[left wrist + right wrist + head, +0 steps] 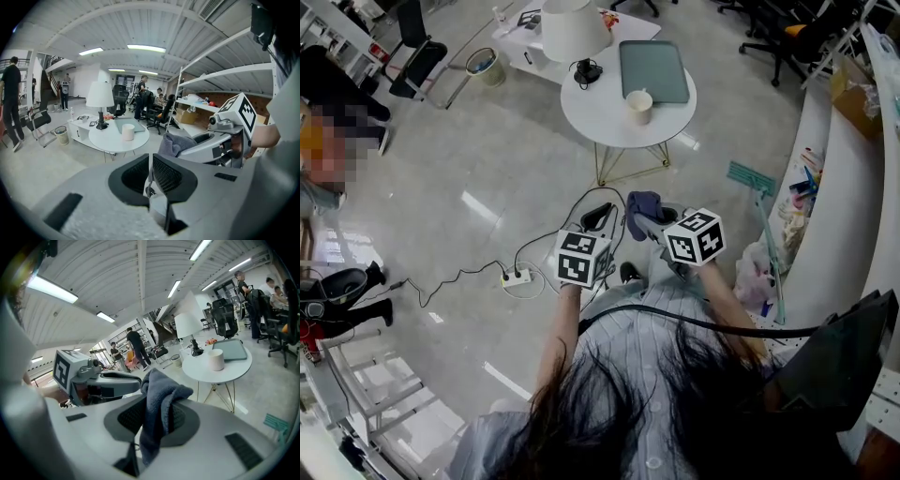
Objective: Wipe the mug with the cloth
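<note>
Table (pixel 592 111), mug (pixel 638 106); cloth (pixel 160 397) in right fingers (pixel 127 420)

The cloth (pixel 157 401) is a soft, matt, dark grey-blue fabric with a fine napped pile. The bodies of the left hand-held gripper (pixel 151 176) and the right hand-held gripper (pixel 157 423) are smooth, matt grey plastic. The pads (pixel 171 176) are black, with a fine mesh-like texture. The marker cube (pixel 695 236) is matt white with black printed squares. The mug (pixel 638 106) is off-white and smooth, with a dull sheen. The round worktop (pixel 600 112) has a smooth white top of low sheen. Its legs (pixel 599 167) are thin gold-coloured metal rod. The floor (pixel 487 159) is grey, smooth and glossy, and mirrors the lights. The ceiling (pixel 117 277) is pale ribbed sheet.
</note>
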Demonstrator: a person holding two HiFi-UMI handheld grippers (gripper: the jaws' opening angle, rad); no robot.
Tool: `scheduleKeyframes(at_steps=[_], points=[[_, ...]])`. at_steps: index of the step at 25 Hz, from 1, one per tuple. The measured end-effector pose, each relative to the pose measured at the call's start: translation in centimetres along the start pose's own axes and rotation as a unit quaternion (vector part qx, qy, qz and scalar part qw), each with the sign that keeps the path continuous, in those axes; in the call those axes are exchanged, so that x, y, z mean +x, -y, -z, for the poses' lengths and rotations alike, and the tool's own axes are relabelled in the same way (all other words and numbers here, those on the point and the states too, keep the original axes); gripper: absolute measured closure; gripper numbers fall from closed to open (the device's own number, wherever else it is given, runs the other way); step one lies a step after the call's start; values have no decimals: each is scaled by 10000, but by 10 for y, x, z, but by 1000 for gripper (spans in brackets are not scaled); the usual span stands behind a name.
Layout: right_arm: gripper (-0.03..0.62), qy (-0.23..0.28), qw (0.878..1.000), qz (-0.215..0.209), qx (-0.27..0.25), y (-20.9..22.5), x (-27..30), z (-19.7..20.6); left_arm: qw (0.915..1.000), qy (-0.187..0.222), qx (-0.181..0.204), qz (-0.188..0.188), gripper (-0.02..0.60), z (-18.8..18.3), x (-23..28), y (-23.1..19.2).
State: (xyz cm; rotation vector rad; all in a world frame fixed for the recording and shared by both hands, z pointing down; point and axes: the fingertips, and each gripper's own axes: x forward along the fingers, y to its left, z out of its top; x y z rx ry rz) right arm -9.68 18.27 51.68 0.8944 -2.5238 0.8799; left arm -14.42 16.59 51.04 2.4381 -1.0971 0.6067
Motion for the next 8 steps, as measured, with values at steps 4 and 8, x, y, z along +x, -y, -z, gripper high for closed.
scheduleKeyframes(at_steps=[4,8], points=[[513,-92,9999,-41,-9,-3,6,3,10000,-22,-37,-15,543,4,-1,-3],[512,-156,9998,-121,8,-5,8,5,9999,-23,-123,-78,543,7,-3,-4]])
